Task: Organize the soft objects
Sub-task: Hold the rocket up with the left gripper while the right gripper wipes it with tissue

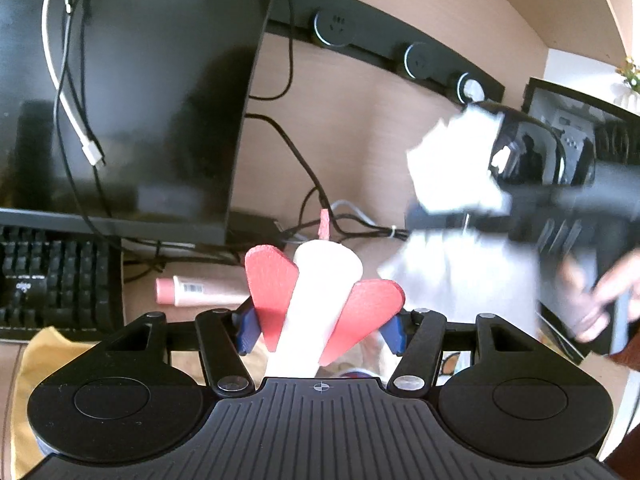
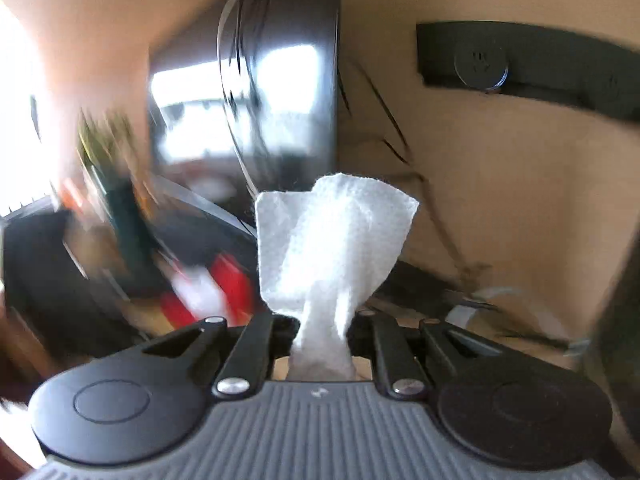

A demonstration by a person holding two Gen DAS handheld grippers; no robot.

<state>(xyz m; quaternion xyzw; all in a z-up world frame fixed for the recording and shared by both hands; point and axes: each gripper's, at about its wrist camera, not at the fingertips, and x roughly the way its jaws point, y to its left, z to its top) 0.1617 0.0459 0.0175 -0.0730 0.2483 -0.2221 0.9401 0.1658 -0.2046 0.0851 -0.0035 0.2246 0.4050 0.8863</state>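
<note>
Left claw (image 1: 326, 300), low in the frame's centre, clamps a cream roll (image 1: 316, 300) between its red fingers (image 1: 270, 292), above the tabletop (image 1: 348, 128). Right claw (image 2: 322, 344), bottom centre of its own view, pinches a white tissue (image 2: 332, 240), which fans out mid-frame.

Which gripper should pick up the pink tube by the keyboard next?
Neither is free. Left gripper is nearer the pink tube but shut on a red-and-white toy; right gripper holds a tissue. Left, probably, after unloading.
</note>
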